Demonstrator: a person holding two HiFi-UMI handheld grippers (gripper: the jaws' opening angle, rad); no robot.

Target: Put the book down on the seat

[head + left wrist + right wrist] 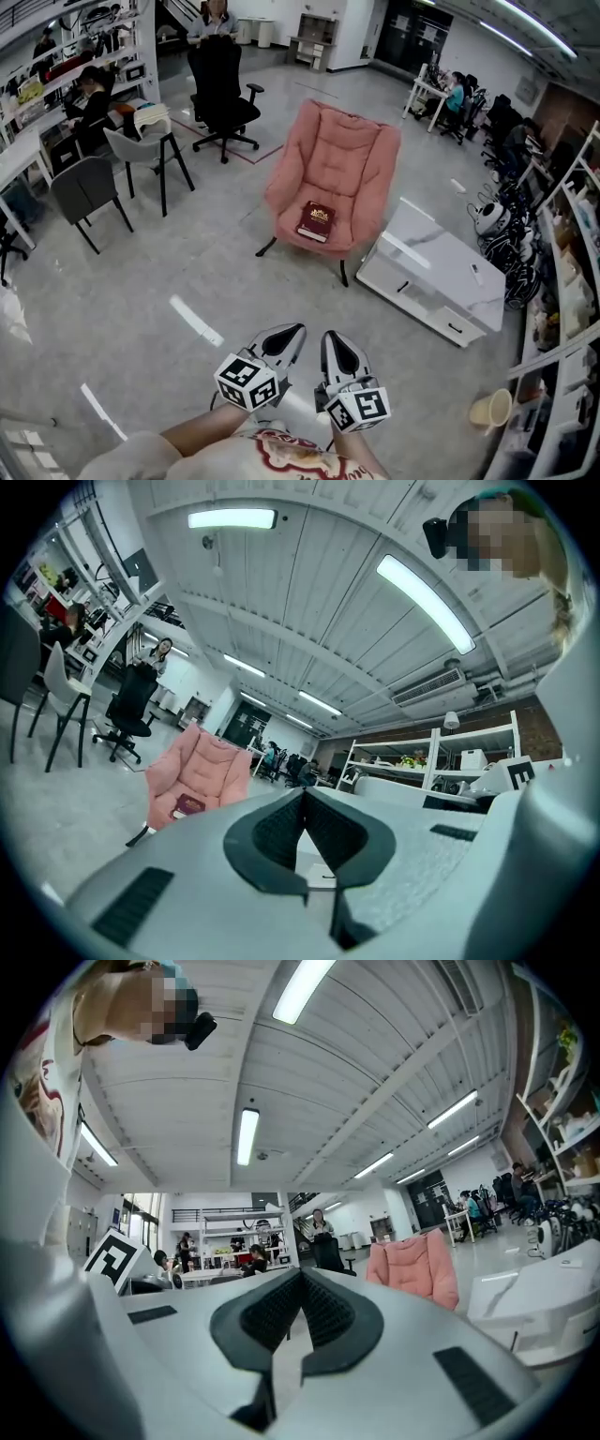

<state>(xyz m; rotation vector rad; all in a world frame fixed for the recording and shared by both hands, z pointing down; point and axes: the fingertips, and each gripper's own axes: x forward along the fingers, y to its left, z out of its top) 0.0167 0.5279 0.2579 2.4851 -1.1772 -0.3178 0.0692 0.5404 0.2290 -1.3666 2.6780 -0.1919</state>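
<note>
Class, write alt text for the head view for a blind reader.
A dark red book lies on the seat of a pink armchair. Nearer the camera, the left gripper and right gripper are shut and empty.

A book (316,221) (dark red) lies flat on the pink chair (337,155); the chair stands on the grey floor (141,277).

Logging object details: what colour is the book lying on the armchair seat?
Dark red book with gold cover print; head view shows it best.
</note>
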